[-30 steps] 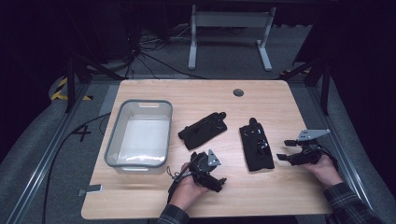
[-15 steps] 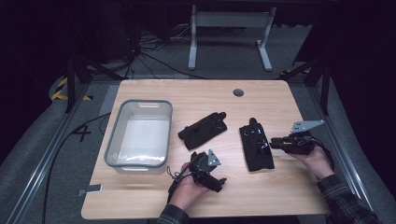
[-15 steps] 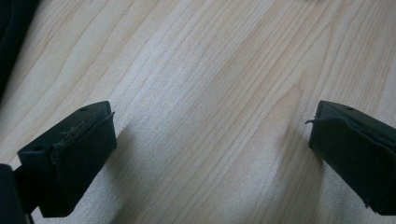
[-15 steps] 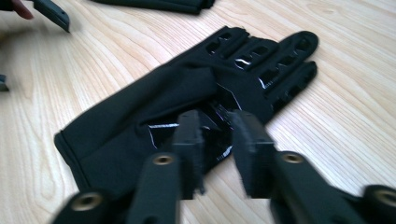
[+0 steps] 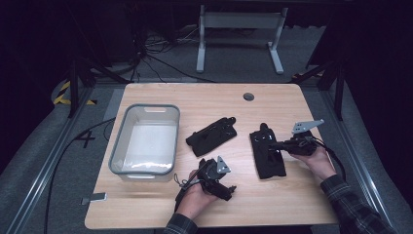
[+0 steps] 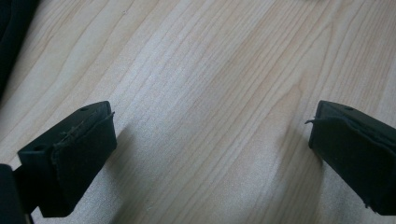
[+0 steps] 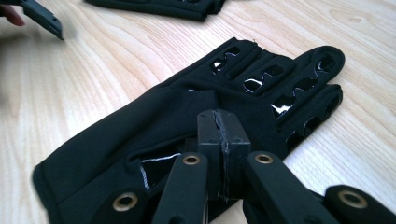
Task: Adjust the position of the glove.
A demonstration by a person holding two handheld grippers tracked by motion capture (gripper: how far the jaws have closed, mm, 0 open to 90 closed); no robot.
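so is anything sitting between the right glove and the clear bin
Yes. The other glove lies on the table between the right-hand glove and the clear bin, and the left gripper rests nearer the front edge. The right gripper is already shut over its glove.

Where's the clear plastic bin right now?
In the high view, the clear bin sits on the table's left side, left of a black glove and up-left of the left gripper.

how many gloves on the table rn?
2. One black glove lies mid-table, just right of the clear bin. The other glove lies further right, under the tips of the right gripper. Nothing shows inside the bin.
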